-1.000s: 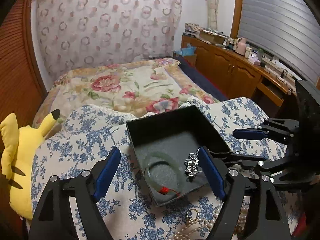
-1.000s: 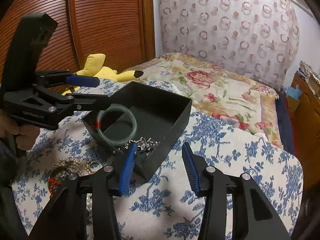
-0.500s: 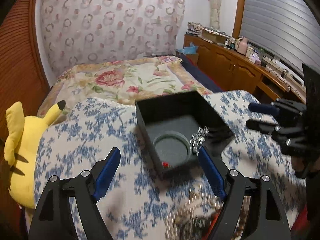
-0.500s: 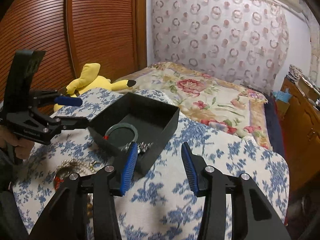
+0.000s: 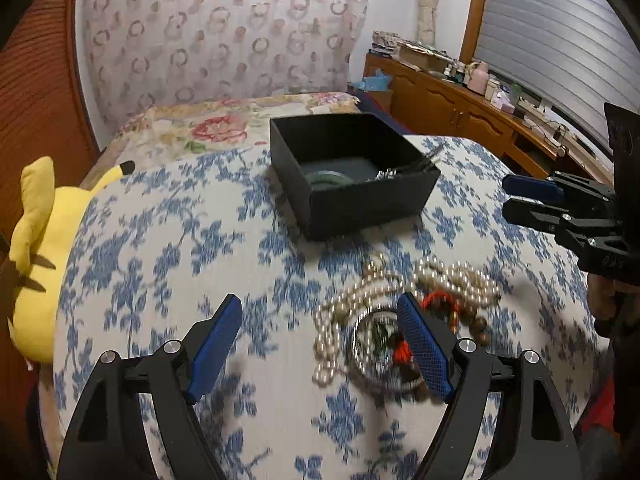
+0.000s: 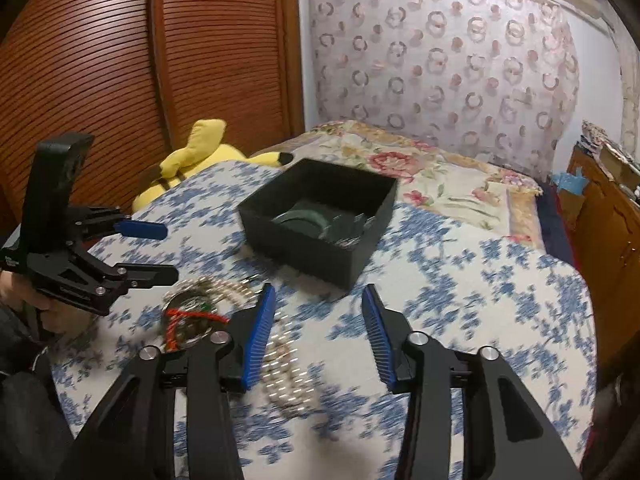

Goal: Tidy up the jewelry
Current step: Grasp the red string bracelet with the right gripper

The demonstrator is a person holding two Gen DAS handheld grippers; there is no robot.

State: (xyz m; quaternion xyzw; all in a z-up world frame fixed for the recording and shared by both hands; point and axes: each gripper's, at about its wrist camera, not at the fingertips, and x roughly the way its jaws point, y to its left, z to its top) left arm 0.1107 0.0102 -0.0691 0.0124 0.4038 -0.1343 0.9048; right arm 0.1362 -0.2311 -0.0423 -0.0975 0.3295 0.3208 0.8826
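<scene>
Both grippers sit farther back from the black box (image 5: 352,172) now. Left gripper (image 5: 320,344) spread wide; right gripper (image 6: 318,332) narrowing, empty, over pearls (image 6: 284,376) on flowery cloth (image 5: 180,248).

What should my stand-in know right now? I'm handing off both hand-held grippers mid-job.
Left hand-held gripper: open, empty, above the cloth beside the loose pile.
Right hand-held gripper: open, empty, jaws just been closing, nothing between them.
Black box: on the blue floral cloth, holding a green bangle and a silver piece.
Left to do: pearl strands, red cord piece and a round item lie outside, in front of the box.
</scene>
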